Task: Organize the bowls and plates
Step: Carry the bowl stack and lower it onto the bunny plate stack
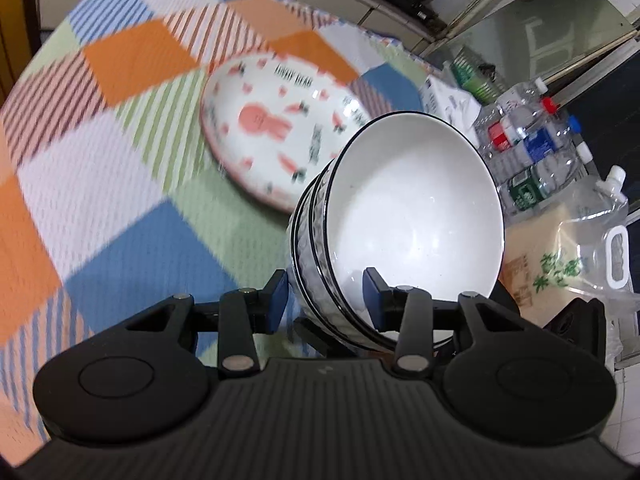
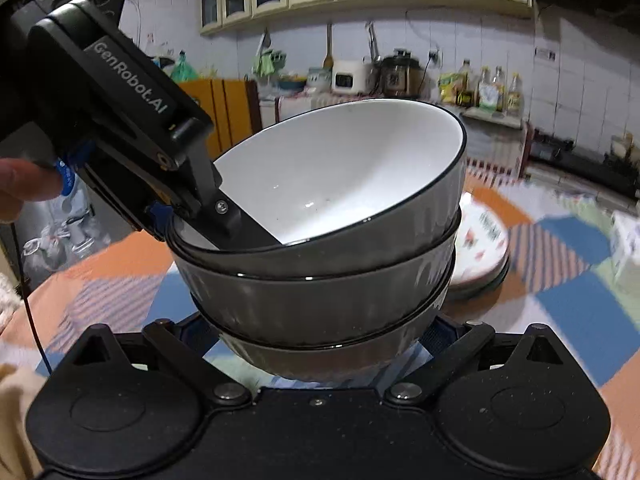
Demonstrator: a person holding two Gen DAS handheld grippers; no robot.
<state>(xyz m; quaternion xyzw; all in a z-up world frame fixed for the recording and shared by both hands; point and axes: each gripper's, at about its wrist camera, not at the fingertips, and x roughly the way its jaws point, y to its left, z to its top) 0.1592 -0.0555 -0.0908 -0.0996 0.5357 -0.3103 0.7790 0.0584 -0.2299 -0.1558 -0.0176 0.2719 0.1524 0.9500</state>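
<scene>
The left gripper (image 1: 325,300) is clamped on the rim of a tilted stack of white black-rimmed ceramic bowls (image 1: 404,216), raised above the checked tablecloth (image 1: 120,160). The right gripper (image 2: 320,344) is spread wide under the stack, contact unclear. A rabbit-print plate (image 1: 272,128) lies beyond.

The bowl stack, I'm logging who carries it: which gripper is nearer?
Left. The left gripper clamps the bowl stack's rim, one finger inside. The right gripper sits open beneath the stack, fingers beside its base.
</scene>
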